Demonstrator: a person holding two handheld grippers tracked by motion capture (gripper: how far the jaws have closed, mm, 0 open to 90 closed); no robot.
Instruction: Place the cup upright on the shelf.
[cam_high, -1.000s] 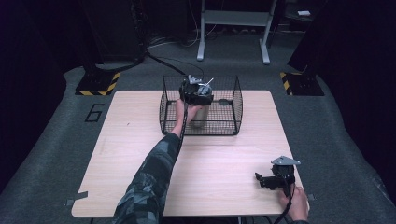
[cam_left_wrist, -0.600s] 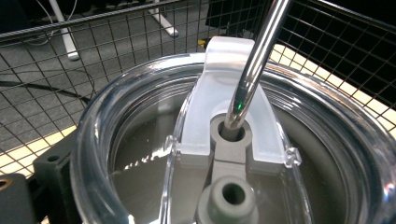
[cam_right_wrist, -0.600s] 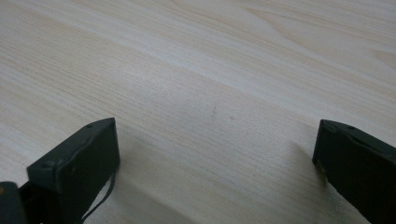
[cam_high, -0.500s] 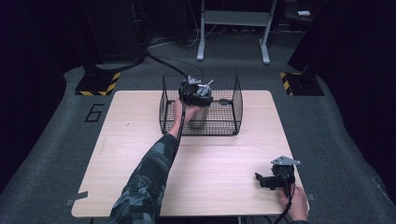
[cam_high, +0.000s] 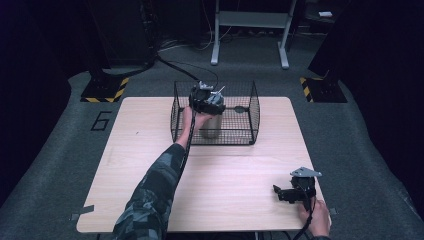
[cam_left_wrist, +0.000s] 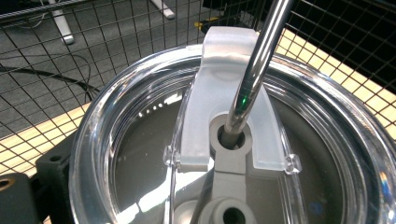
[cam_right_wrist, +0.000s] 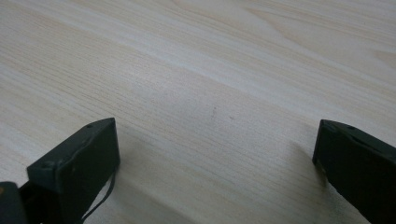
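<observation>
Left gripper (cam_high: 206, 100) has crept a bit toward the cage's near-left since a second ago; the right one hasn't moved. Wire cage (cam_high: 250, 107) sits at the table's (cam_high: 240, 165) far edge with a steel tumbler (cam_high: 211, 126) standing inside, my left gripper right over it. Tumbler has a clear lid (cam_left_wrist: 140, 107) and a metal straw (cam_left_wrist: 254, 70) through its centre hole. Left jaws: cannot tell if apart or clamped. Right gripper (cam_right_wrist: 215, 154) rests on the table's near-right corner, jaws wide apart, nothing between.
</observation>
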